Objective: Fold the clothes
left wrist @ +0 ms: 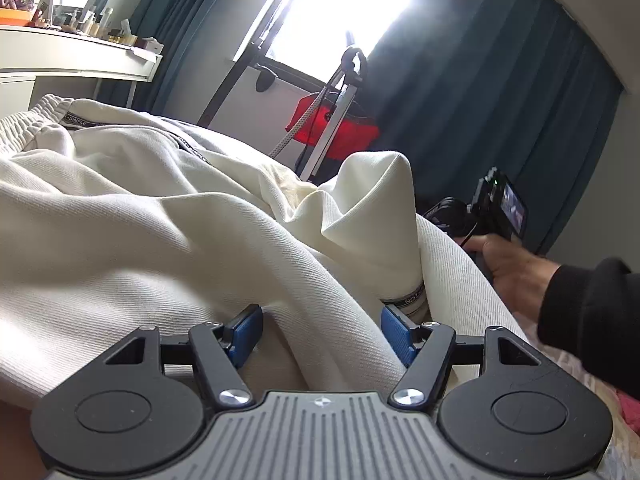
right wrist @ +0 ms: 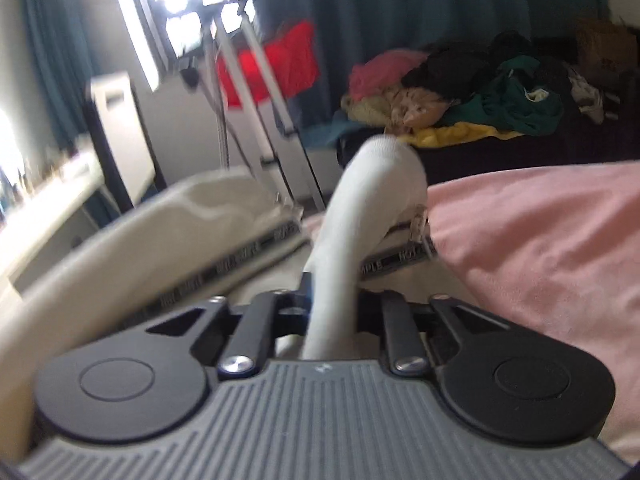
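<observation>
Left gripper (left wrist: pixel 322 330) low over cream trousers (left wrist: pixel 160 232) on bed, tilted slightly down, jaws apart, fabric ridge between blue pads (left wrist: pixel 244 330), not pinched. Right gripper (right wrist: pixel 330 304) clamped on trouser fold, cloth arching up. Right hand (left wrist: pixel 508 268), black sleeve (left wrist: pixel 592 320), alongside. Pink blanket (right wrist: pixel 540 240) right.

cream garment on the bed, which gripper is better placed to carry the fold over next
Right. The right gripper is already shut on a fold of the cream garment, lifting it into a peak. The left gripper is open, its blue pads either side of a ridge of cloth, gripping nothing.
</observation>
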A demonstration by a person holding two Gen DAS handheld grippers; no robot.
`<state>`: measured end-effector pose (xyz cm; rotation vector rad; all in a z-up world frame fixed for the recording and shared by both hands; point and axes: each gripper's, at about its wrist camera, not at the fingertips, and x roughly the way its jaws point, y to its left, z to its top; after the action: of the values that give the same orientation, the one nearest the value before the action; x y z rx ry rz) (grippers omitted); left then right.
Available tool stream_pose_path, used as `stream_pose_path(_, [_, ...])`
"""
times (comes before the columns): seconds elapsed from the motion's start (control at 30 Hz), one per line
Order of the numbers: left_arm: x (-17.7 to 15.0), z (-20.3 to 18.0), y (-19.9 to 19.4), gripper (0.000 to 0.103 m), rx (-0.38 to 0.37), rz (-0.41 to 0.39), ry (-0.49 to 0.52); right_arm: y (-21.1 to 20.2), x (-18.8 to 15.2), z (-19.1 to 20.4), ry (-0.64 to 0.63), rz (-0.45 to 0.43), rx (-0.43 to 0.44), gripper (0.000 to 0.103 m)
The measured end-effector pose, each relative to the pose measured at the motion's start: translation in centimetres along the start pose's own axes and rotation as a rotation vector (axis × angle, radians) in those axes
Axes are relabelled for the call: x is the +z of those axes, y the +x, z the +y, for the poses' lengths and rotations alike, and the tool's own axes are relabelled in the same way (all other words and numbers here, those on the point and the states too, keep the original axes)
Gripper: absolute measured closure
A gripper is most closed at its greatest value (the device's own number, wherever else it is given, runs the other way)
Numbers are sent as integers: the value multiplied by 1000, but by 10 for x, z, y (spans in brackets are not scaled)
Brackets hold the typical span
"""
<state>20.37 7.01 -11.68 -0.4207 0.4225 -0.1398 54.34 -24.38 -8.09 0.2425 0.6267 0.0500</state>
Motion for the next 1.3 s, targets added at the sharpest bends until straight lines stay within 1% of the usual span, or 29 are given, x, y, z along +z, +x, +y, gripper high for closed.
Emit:
stream_pose_path(0.07, [0,-4,0,35,5,-3,-13,-14,4,10,-29,18,-41,91])
stream_pose_path(0.17, [3,-6,-1,35,1,3,-69,-61,17,6,27,-40,-43,92])
stream_pose_path(0.23, [5,-8,-7,35,-5,9,-101,-106,26,-5,57,-104,-48,92])
stream_pose_path(0.27, [7,-8,-12,34,-24,7,-113,-128,30,-12,73,-136,-52,92])
stream_pose_path(0.3, [8,-7,-19,32,-46,4,-130,-154,33,-22,94,-163,-63,92])
stream_pose_path(0.33, [9,-7,-24,30,-61,9,-147,-179,36,-31,114,-190,-74,92])
stream_pose_path(0.37, [9,-7,-31,29,-73,21,-167,-204,37,-40,125,-215,-85,92])
stream_pose_path(0.5, [9,-7,-57,29,-126,43,-237,-303,25,-91,220,-305,-116,93])
stream_pose_path(0.57, [11,-7,-68,29,-147,74,-260,-345,4,-121,284,-333,-136,93])
stream_pose_path(0.6, [10,-7,-74,27,-157,95,-277,-363,-9,-136,316,-342,-148,92])
stream_pose_path(0.63, [11,-5,-78,23,-171,122,-303,-381,-22,-152,347,-350,-160,92])
stream_pose_path(0.67, [11,-1,-84,21,-194,158,-334,-393,-38,-167,379,-349,-174,92])
stream_pose_path(0.7, [12,2,-88,20,-219,190,-353,-401,-54,-183,410,-336,-191,92])
stream_pose_path(0.77, [13,7,-98,16,-230,228,-371,-407,-92,-218,503,-266,-231,92])
stream_pose_path(0.83, [16,14,-104,7,-172,277,-372,-405,-130,-247,611,-174,-250,92])
stream_pose_path(0.87, [17,17,-107,6,-145,297,-379,-404,-146,-257,658,-142,-246,92])
stream_pose_path(0.9, [17,22,-109,6,-131,311,-393,-406,-163,-267,697,-129,-240,92])
stream_pose_path(1.0, [20,40,-110,6,-107,373,-442,-410,-201,-281,797,-165,-194,90])
stream_pose_path(1.07, [21,58,-108,6,-73,416,-497,-408,-218,-286,865,-179,-149,90])
stream_pose_path(1.13, [22,83,-107,6,-13,434,-575,-410,-226,-291,908,-202,-107,89])
stream_pose_path(1.2, [24,109,-104,6,37,425,-642,-408,-234,-296,950,-217,-77,87])
stream_pose_path(1.27, [26,132,-102,6,63,381,-713,-406,-239,-300,1007,-210,-59,72])
stream_pose_path(1.3, [27,142,-101,6,69,354,-751,-405,-240,-300,1031,-215,-49,54])
